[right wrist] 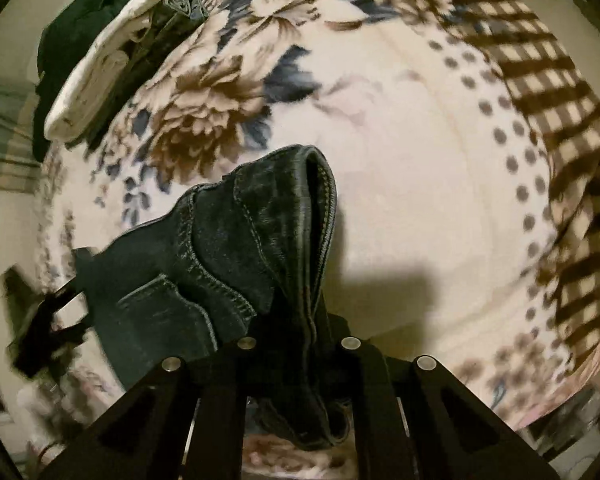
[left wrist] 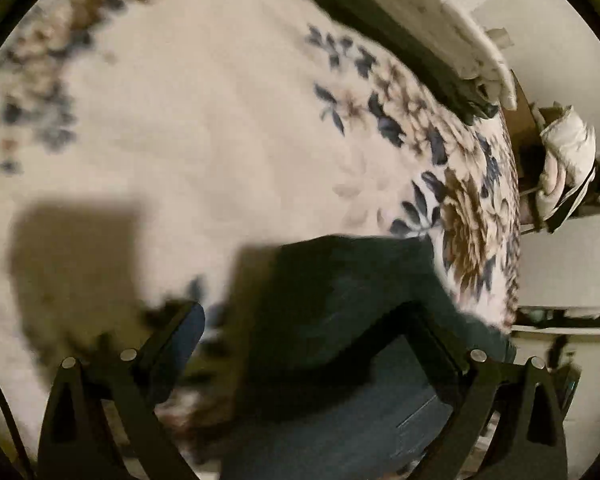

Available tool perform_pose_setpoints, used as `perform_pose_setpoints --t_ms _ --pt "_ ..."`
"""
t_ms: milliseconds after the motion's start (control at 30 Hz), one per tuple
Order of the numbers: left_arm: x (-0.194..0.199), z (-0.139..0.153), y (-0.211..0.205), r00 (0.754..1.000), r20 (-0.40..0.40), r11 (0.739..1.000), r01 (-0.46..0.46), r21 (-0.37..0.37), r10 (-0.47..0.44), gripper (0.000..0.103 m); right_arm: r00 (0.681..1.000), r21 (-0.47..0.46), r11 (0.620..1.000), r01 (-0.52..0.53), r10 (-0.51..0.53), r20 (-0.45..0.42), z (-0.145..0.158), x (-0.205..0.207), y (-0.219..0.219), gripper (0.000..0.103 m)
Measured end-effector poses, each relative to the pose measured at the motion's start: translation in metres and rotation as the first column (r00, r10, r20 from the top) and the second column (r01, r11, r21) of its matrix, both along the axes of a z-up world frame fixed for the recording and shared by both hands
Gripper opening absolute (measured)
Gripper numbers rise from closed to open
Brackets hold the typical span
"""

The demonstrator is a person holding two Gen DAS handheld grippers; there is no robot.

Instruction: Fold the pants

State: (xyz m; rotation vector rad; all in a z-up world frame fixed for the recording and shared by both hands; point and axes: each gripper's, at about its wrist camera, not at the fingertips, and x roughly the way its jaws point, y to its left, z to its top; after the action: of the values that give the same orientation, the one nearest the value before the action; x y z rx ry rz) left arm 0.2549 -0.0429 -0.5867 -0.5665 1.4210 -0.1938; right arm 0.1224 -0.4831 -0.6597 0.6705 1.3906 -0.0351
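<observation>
The pants are dark blue jeans. In the right wrist view my right gripper is shut on a bunched fold of the jeans, with the hem sticking up past the fingertips above the bed. In the left wrist view my left gripper is open, its two fingers wide apart. The jeans hang or lie between and in front of the fingers, over the floral bedspread. The left gripper shows at the left edge of the right wrist view, blurred.
A stack of folded clothes, white and dark green, lies at the bed's far edge; it also shows in the left wrist view. A brown checked blanket covers the bed's right side. The bed edge drops off at right.
</observation>
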Motion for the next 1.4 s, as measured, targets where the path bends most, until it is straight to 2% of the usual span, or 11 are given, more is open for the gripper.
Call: perform_pose_setpoints --t_ms 100,200,367,500,667,767,833,933,1100,1200,1400 --pt "0.013 -0.011 -0.001 0.999 0.030 0.999 -0.014 -0.049 0.015 0.082 0.999 0.057 0.998 0.039 -0.038 -0.014 0.008 -0.015 -0.006 0.011" --pt "0.025 -0.023 0.010 0.998 0.013 0.989 -0.054 -0.139 0.056 0.024 0.996 0.020 0.999 0.037 -0.036 -0.079 -0.004 -0.023 -0.012 0.011" --pt "0.034 -0.032 0.022 0.997 -0.055 0.983 -0.057 -0.177 0.048 0.027 0.984 0.155 0.982 0.105 -0.080 -0.160 -0.039 -0.017 -0.030 0.041" --pt "0.021 0.001 0.027 0.999 0.012 0.980 -0.047 -0.194 0.050 0.086 0.988 0.200 0.969 0.141 -0.126 -0.085 -0.021 -0.024 -0.046 0.073" --pt "0.021 0.000 0.002 1.000 -0.003 0.975 0.028 -0.219 -0.030 0.087 0.988 0.274 0.950 0.148 -0.132 -0.076 -0.036 -0.010 -0.047 0.077" --pt "0.034 -0.011 -0.029 0.986 -0.018 0.982 0.165 -0.090 -0.167 0.080 0.983 0.345 0.921 0.180 -0.162 -0.082 -0.050 0.002 -0.044 0.063" --pt "0.036 -0.008 -0.039 0.971 0.029 0.971 0.237 -0.022 -0.236 0.026 0.992 0.315 0.941 0.125 -0.118 -0.040 -0.038 0.011 -0.038 0.014" --pt "0.037 -0.017 -0.021 0.981 0.031 0.981 0.194 -0.028 -0.193 0.022 0.999 0.183 0.982 0.053 -0.050 -0.017 -0.026 0.020 -0.030 0.010" --pt "0.030 -0.023 0.031 0.997 -0.015 0.981 -0.081 -0.175 0.080 0.029 0.993 0.204 0.975 0.085 -0.065 -0.102 -0.041 0.019 -0.038 0.036" --pt "0.014 0.006 0.043 0.992 0.062 0.981 -0.101 -0.163 0.112 0.086 0.989 0.269 0.953 0.142 -0.127 -0.070 -0.027 -0.001 -0.051 0.080" --pt "-0.047 0.024 0.043 0.995 0.079 0.984 -0.046 -0.174 0.060 0.103 0.969 0.365 0.898 0.247 -0.228 -0.094 -0.023 -0.073 -0.041 0.083"
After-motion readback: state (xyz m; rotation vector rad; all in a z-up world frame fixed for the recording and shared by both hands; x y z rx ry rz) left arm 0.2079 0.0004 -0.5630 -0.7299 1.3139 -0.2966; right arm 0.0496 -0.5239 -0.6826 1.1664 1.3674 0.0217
